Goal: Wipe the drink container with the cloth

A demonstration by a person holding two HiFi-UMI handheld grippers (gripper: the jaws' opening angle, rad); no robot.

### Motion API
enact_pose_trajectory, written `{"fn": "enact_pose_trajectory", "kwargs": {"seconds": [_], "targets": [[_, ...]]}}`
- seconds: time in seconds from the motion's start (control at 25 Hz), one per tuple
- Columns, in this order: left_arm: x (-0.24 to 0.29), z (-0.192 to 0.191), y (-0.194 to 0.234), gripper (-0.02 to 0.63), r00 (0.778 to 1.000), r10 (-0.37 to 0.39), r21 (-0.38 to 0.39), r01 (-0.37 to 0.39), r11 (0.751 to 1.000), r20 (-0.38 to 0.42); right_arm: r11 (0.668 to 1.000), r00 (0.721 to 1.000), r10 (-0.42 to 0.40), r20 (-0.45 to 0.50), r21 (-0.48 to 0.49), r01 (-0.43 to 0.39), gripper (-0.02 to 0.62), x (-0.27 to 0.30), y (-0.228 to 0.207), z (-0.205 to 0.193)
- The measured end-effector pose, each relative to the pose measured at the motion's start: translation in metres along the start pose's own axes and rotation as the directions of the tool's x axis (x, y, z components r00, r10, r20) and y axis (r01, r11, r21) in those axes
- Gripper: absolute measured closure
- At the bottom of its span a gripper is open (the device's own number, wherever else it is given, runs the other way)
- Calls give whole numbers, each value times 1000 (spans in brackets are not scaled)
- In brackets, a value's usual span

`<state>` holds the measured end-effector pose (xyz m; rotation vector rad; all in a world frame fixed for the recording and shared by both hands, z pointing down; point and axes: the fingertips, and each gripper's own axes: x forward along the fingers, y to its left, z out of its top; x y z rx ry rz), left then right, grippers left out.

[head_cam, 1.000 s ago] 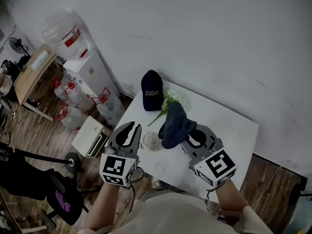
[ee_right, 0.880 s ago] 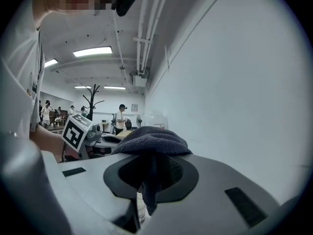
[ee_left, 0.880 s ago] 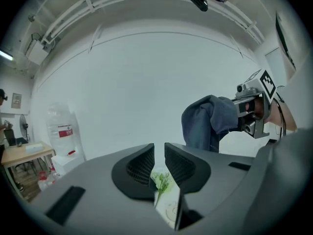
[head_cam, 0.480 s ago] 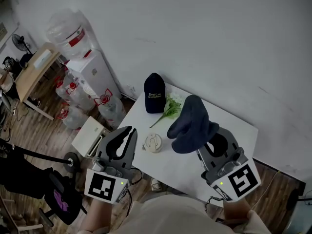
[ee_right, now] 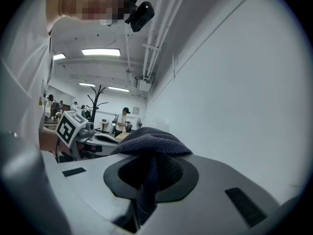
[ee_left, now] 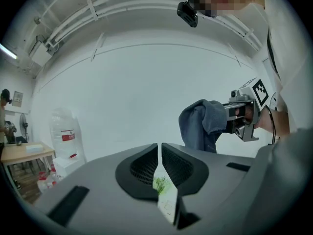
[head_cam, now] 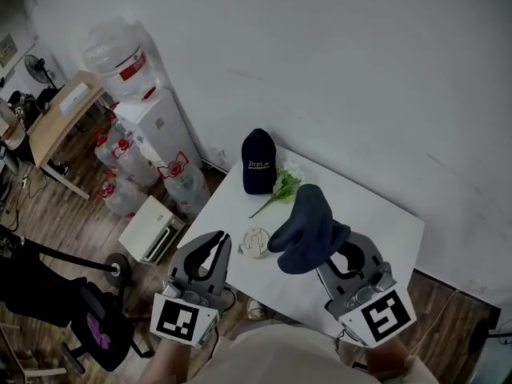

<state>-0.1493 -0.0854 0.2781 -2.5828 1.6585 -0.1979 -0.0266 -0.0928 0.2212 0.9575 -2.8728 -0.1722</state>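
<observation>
A small round whitish drink container (head_cam: 256, 242) stands on the white table (head_cam: 376, 214), seen from above. My right gripper (head_cam: 331, 251) is shut on a dark blue cloth (head_cam: 308, 230) and holds it bunched in the air to the right of the container. In the right gripper view the cloth (ee_right: 146, 148) bulges out of the jaws (ee_right: 146, 175). My left gripper (head_cam: 222, 240) hovers just left of the container without touching it. Its jaws (ee_left: 160, 153) have just been closing and stand almost together with nothing between them. The cloth (ee_left: 203, 126) shows to its right.
A dark cap (head_cam: 258, 162) and a sprig of white flowers (head_cam: 284, 185) lie at the table's far side. A water dispenser (head_cam: 152, 114), spare water bottles (head_cam: 184, 178) and a white box (head_cam: 148, 230) stand left of the table. A wall runs behind it.
Both grippers have risen and drawn back toward the table's near edge. The cloth came up with the right gripper. The left gripper has pulled away from the container.
</observation>
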Motion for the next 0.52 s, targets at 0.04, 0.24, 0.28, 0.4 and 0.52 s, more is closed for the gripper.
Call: {"fn": "enact_pose_trajectory", "kwargs": {"seconds": [0.04,0.24,0.28,0.4,0.52], "targets": [[0,-4,0,568,1000,-3,3,3,1000,-7,1000,1000,0,-7,-5,0,537,2,2,-1],[0,-19,4,568,999,-8,2,8,1000,-42,1000,1000,-4,-31,-29,3,537,12,7,-9],[0,-19,6,568,999,-9,0,9,1000,-36,999,999,-7,-35,-33,6,537,14,7,-9],[0,-22,15,568,999,-3,-4,3,1000,-35,999,999,-15,-47,-52,12,537,21,9,-11],[3,-27,23,568,999,-4,-23,4,1000,-34,999,998,-18,-53,-47,15,537,31,10,-14]]}}
